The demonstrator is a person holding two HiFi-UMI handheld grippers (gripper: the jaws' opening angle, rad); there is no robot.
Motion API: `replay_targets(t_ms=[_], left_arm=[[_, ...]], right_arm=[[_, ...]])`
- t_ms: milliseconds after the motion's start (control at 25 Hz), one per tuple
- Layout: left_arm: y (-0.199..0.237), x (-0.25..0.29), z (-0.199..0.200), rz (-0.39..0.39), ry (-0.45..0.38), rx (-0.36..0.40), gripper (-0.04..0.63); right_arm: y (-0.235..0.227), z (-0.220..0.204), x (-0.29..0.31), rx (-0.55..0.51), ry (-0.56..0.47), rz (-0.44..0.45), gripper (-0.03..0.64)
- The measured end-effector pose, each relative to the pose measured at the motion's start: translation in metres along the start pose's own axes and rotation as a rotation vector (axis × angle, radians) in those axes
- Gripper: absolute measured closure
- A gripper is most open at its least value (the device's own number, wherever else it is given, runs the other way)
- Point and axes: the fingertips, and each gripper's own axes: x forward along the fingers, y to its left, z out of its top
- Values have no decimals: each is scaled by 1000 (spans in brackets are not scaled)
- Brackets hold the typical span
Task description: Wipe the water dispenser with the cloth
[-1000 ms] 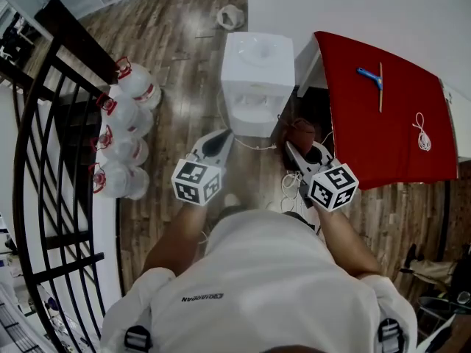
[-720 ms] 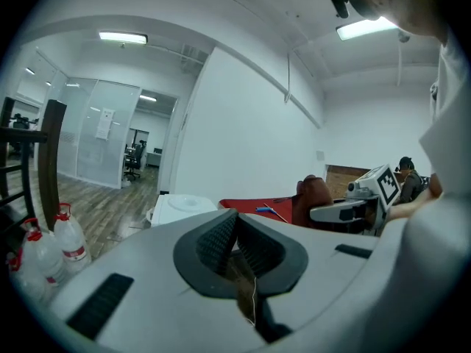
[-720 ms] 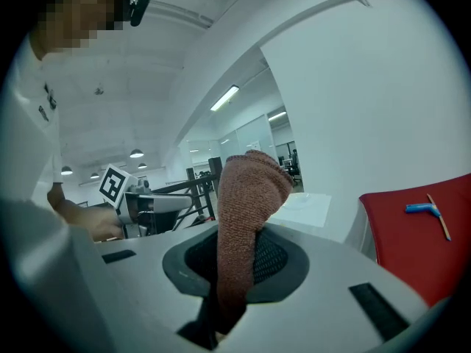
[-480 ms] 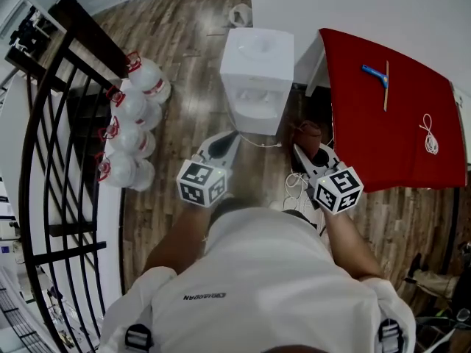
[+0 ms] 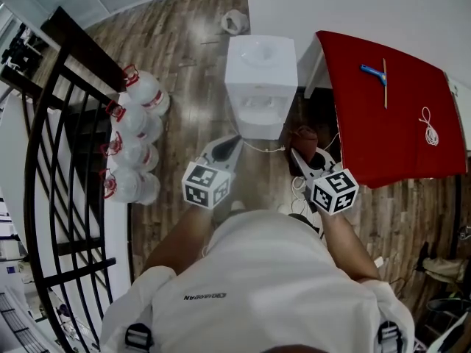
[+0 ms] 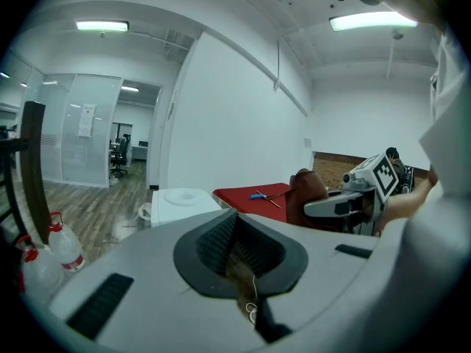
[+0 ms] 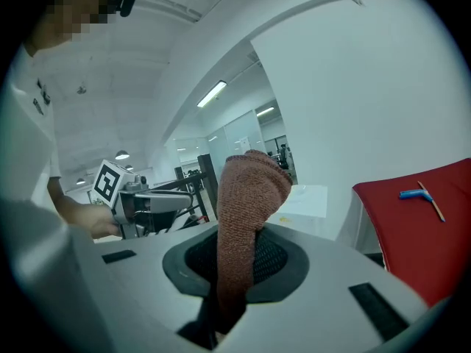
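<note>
The white water dispenser (image 5: 261,85) stands on the wood floor ahead of me, beside a red-covered table. My right gripper (image 5: 297,155) is shut on a brown cloth (image 5: 303,137), held short of the dispenser's front right corner. In the right gripper view the cloth (image 7: 249,190) sticks up from between the jaws, with the dispenser (image 7: 307,201) behind it. My left gripper (image 5: 234,141) is shut with nothing in it, pointing at the dispenser's front from a short way off. The left gripper view shows the dispenser's top (image 6: 184,199) and the cloth (image 6: 309,192) off to the right.
Several large water bottles (image 5: 132,142) with red caps stand in a row on the left beside a black railing (image 5: 51,160). On the red table (image 5: 390,116) lie a blue tool (image 5: 373,72) and a white cord (image 5: 427,127). White cables (image 5: 294,186) lie on the floor near my feet.
The head view has shifted slightly. Both grippers have crept a little toward the dispenser, and the right one still holds the cloth.
</note>
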Motion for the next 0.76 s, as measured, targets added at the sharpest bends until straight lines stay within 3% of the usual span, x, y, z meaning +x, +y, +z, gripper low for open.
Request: replay_targets(t_ms=[200,760], left_arm=[[9,-3,-8,-8,7,-18,603],[27,-8,-6,3,2,-24,603]], right_arm=[[3,-12,6,67,23,-3,560],[4,-3,13,35,41,-16,561]])
